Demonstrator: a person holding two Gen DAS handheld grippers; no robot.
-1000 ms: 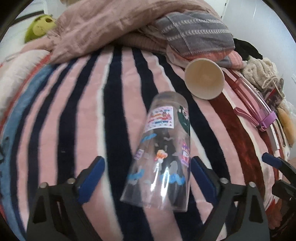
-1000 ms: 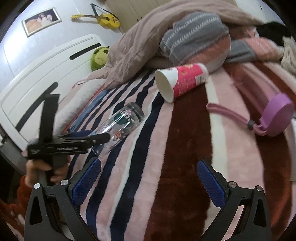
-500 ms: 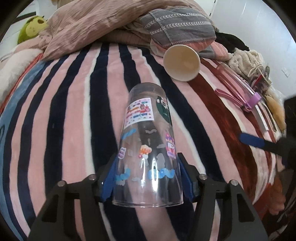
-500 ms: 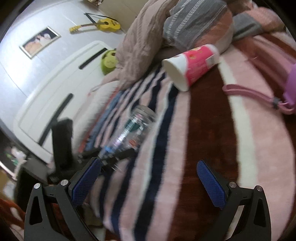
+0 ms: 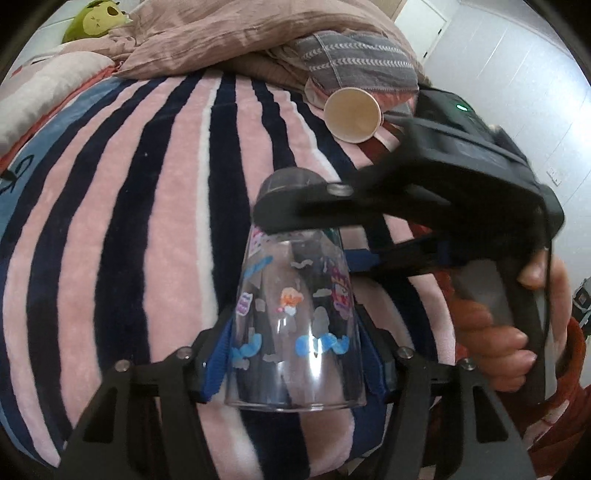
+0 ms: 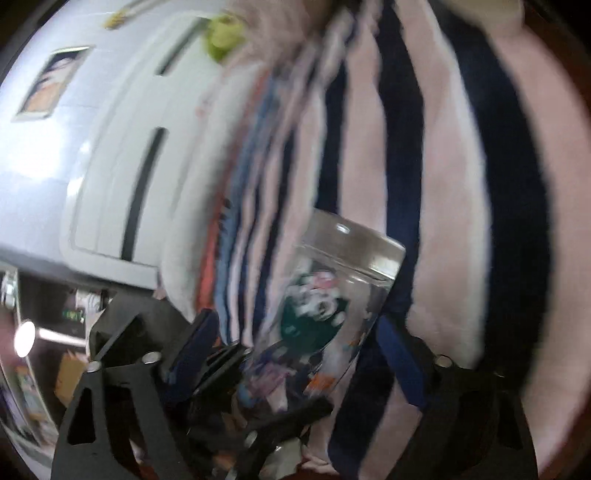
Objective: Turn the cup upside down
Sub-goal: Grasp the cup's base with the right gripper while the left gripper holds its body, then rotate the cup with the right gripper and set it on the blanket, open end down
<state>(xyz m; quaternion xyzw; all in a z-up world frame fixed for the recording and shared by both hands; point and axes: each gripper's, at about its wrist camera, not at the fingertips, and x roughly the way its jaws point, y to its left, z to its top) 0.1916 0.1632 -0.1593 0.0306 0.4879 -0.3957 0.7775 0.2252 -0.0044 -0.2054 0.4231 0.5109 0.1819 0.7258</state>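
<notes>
Clear plastic with cartoon stickers makes up the cup [image 5: 295, 325], and it lies on its side on a striped blanket [image 5: 129, 221] that is pink, dark blue and white. Its open mouth faces the left camera, and its closed bottom points away toward the pillows. The left gripper [image 5: 293, 363] has its two blue pads [image 5: 218, 362] pressed on both sides of the cup near the mouth, so it is holding the cup tight. The right gripper [image 5: 332, 225] reaches in from the right side. One black finger lies across the top of the cup and hides part of the stickers. The other finger sits lower, by the right side of the cup. A hand [image 5: 517, 321] grips its handle.

From the right camera, all is blurry. The cup [image 6: 325, 317] sits between the two blue pads [image 6: 400, 360] of that gripper, but you cannot tell if they squeeze it or just sit near it. The cup's lower half is hidden behind black gripper parts.

A paper cup [image 5: 352, 114] lies on its side farther back, its mouth facing us. A green plush toy [image 5: 94, 20] peeks in at the top left, partly cut off.
</notes>
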